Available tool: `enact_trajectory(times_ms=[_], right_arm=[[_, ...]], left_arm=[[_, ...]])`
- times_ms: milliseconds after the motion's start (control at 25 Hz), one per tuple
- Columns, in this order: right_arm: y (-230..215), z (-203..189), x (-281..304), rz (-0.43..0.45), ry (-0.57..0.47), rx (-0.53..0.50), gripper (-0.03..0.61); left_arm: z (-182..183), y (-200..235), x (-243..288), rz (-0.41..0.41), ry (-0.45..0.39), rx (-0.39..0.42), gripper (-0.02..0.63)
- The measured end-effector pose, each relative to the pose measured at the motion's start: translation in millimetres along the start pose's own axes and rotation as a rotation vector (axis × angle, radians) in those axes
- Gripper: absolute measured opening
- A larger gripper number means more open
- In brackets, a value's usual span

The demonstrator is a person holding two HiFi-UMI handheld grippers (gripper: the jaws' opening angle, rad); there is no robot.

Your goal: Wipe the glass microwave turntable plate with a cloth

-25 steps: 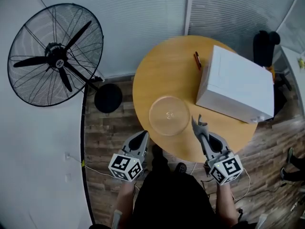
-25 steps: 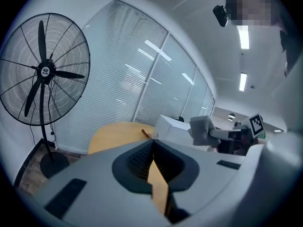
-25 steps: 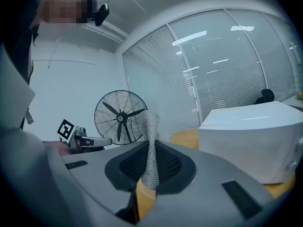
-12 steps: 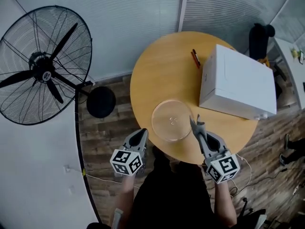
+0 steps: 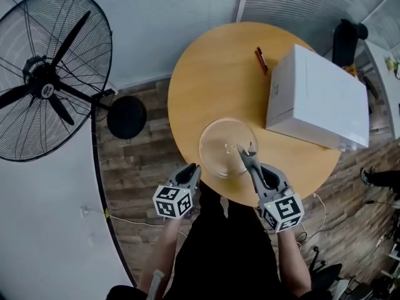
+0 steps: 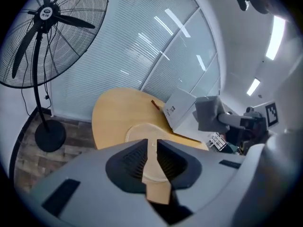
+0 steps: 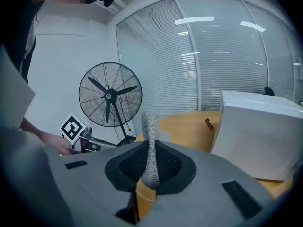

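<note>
Shows, at the head view's lower centre, a clear round glass turntable plate (image 5: 224, 144) lying flat on the round wooden table (image 5: 212, 80), left of a white box (image 5: 319, 102). Finds the right gripper (image 5: 245, 150) over the plate's right part, clamped on a grey mesh cloth (image 7: 150, 141) that is plain only in the right gripper view. Puts the left gripper (image 5: 190, 172) just off the table's lower edge, jaws a slit apart, empty.

— What do the grippers look like?
— The left gripper (image 5: 192, 169) and the right gripper (image 5: 248, 157) match. Both have pale grey plastic bodies that taper to narrow jaws, and the jaws are lined with black textured pads (image 6: 130, 160). Each has a white cube (image 5: 173, 202) at its rear, printed with black square markers.
— And the person?
— They wear a black top (image 5: 219, 261), and their forearms are uncovered.
</note>
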State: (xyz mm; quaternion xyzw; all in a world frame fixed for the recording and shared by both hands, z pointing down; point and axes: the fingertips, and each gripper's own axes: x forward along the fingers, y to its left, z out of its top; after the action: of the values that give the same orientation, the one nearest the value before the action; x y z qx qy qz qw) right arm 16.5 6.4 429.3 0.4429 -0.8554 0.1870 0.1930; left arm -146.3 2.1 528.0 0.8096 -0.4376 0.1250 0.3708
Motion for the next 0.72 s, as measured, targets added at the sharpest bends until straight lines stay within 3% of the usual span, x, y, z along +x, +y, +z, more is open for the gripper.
enact_trajectory(times_ms=[200,400,720], right_arm=[[-6,-21,20,0.029,0.06,0.005,0.038],[-20,-32,37,0.043,0.093,0.012,0.038],[-21,-38,64,0.08,0.126,0.019,0.038]], left_arm=[[-27,13,24,0.032,0.074,-0.043,0.047],[-46,29,46,0.075,0.112,-0.161,0.075],[-68,45,66,0.131,0.165,-0.236,0.075]])
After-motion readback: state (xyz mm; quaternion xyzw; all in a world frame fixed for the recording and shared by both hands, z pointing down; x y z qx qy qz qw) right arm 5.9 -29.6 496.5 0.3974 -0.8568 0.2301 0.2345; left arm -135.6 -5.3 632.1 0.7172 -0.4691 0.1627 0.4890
